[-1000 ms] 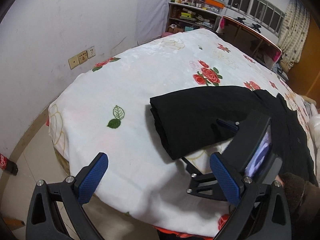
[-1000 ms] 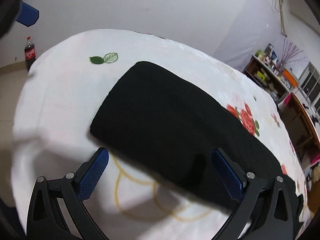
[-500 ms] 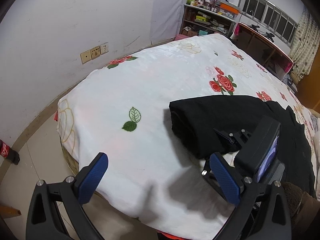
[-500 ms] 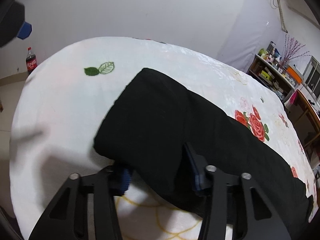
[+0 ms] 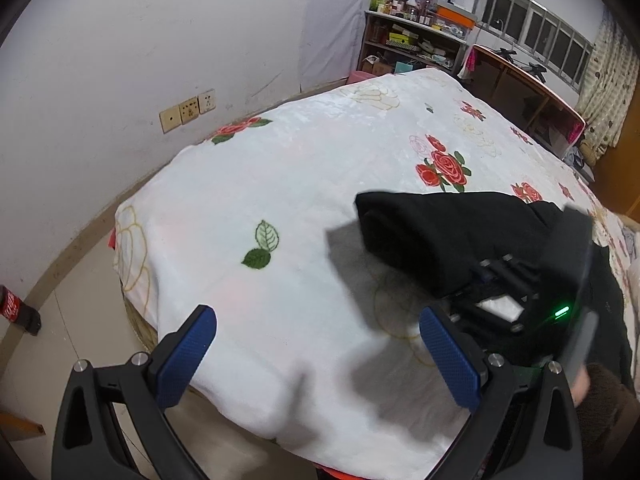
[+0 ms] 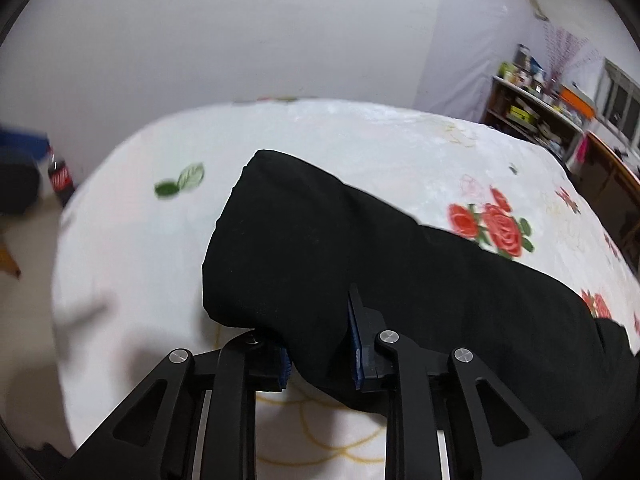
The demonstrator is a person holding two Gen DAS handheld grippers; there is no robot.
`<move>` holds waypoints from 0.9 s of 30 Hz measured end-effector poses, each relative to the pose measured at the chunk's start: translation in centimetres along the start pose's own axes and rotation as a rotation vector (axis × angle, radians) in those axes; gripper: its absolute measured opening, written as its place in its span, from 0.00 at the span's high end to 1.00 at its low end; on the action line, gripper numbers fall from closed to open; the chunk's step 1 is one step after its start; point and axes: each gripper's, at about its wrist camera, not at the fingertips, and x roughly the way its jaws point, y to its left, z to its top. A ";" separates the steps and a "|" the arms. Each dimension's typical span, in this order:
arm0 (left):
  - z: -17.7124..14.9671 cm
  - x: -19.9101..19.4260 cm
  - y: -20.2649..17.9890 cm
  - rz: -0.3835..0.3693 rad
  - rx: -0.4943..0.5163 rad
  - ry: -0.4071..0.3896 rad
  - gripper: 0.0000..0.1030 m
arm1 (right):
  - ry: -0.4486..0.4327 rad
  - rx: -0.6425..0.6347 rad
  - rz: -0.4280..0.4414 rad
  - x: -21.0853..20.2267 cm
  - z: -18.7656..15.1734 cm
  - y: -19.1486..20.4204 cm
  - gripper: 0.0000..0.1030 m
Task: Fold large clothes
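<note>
A black garment (image 6: 360, 248), folded into a long thick band, lies on the bed's white floral blanket (image 5: 280, 184). My right gripper (image 6: 320, 356) is shut on the garment's near edge close to its folded left end and lifts that end slightly off the blanket. In the left wrist view the garment (image 5: 440, 236) shows at the right, with the right gripper's body (image 5: 520, 300) clamped on it. My left gripper (image 5: 316, 356) is open and empty, above the blanket's near corner, well left of the garment.
A wall with sockets (image 5: 188, 110) runs along the bed's left side. A cola bottle (image 5: 16, 308) stands on the floor. A cluttered shelf (image 5: 416, 40) and a wooden desk (image 5: 528, 100) stand beyond the bed's far end.
My right gripper has closed on the garment's near edge and raised its end. My left gripper has drifted left, away from the garment, still open.
</note>
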 end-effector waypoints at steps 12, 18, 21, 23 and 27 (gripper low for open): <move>2.0 -0.3 -7.2 -0.118 0.066 -0.054 0.00 | -0.167 0.266 -0.100 -10.9 2.0 -9.8 0.79; 3.2 -0.2 -12.2 -0.168 0.135 -0.088 0.00 | -0.224 0.353 -0.193 -15.9 1.2 -14.9 0.79; 3.7 0.4 -14.4 -0.223 0.136 -0.080 0.00 | -0.254 0.393 -0.253 -18.2 0.4 -17.1 0.79; 4.1 0.8 -16.1 -0.251 0.136 -0.074 0.00 | -0.275 0.437 -0.288 -19.7 -0.5 -18.6 0.79; 4.3 1.6 -20.2 -0.267 0.183 -0.080 0.00 | -0.305 0.507 -0.364 -22.4 -2.7 -21.6 0.79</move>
